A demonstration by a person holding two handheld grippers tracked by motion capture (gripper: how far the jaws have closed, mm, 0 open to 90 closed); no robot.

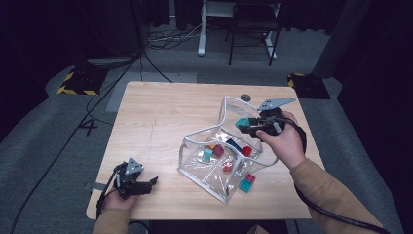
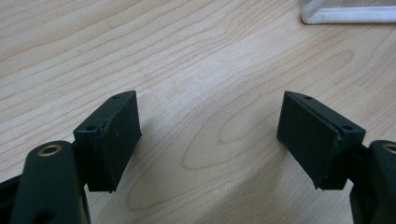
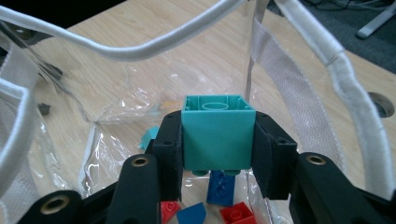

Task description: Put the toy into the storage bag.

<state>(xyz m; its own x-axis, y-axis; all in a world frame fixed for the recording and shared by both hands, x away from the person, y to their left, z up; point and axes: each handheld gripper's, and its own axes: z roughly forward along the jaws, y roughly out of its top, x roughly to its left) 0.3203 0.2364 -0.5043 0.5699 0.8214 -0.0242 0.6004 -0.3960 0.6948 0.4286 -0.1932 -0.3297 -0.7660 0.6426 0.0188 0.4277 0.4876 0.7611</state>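
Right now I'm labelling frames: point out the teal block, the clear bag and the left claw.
teal block [image 3: 218,137], right gripper view, front face.
clear bag [image 1: 200,181], high view, white-trimmed bottom edge.
left claw [image 2: 210,135], left gripper view, midway between open tips.

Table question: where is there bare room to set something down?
The table's far left half, from the far edge down to the left gripper, is bare wood. It is crowded at the right: the clear bag, loose blocks and the right gripper.

One clear bag [image 1: 204,168], one teal block [image 1: 242,123] held in jaws, two teal-and-red blocks [image 1: 247,182] outside the bag
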